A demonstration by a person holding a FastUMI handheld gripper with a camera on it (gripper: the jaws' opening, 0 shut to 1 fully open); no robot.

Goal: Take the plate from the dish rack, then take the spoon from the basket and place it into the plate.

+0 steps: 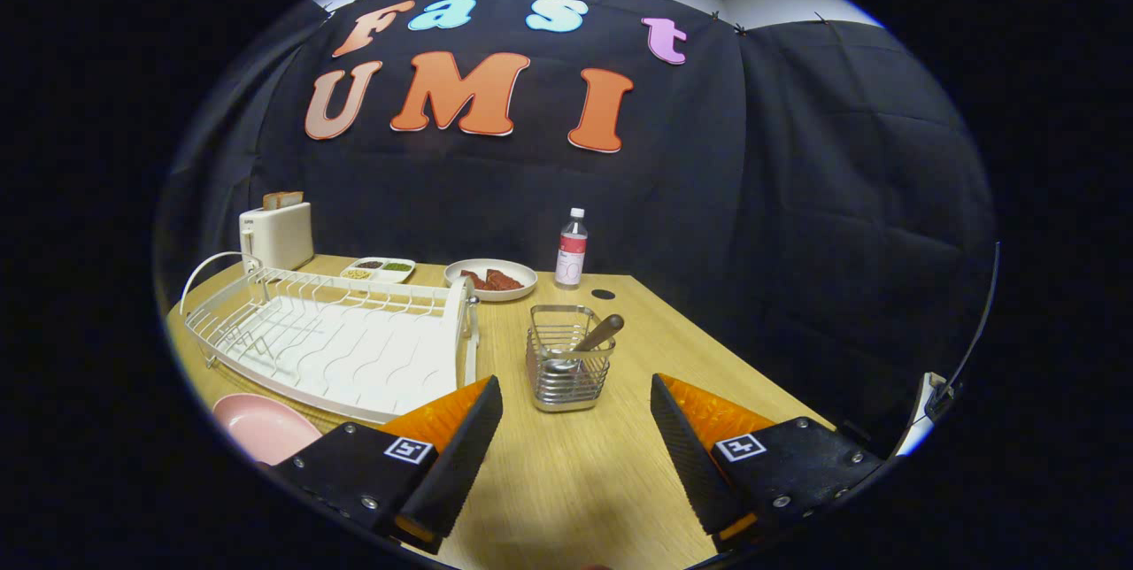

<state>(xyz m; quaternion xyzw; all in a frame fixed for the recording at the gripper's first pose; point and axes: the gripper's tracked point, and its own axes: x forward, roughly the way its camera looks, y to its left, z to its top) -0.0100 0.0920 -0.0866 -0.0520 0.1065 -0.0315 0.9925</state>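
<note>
Pink plate point(265, 426) is already out of the rack and sitting flat on the wooden table point(575, 481), down by the near corner of the white wire dish rack point(336, 340) and just off to the outer side of the left finger. The rack itself looks bare, no dishes in the slots.

Gripper point(575, 446) is spread wide with nothing between the fingers, just bare tabletop. It hangs a bit above the table, pointed toward the basket.

Spoon point(591, 342) is in the metal wire basket point(566, 359), which stands just ahead of the fingers and roughly centred between them, right next to the end of the rack. The brown handle pokes up and leans toward the right over the rim, and you can kinda see the bowl end down inside through the wires.

Further back: a white toaster point(277, 234) with bread point(282, 198) sticking out of the top, behind the rack's far corner. Next to it there's a small divided tray point(379, 268) with little fillings, then a white plate with reddish-brown pieces point(490, 279), then a water bottle point(572, 250) with a red label standing upright near the back edge. Small dark hole point(603, 294) in the tabletop just beside the bottle.
</note>
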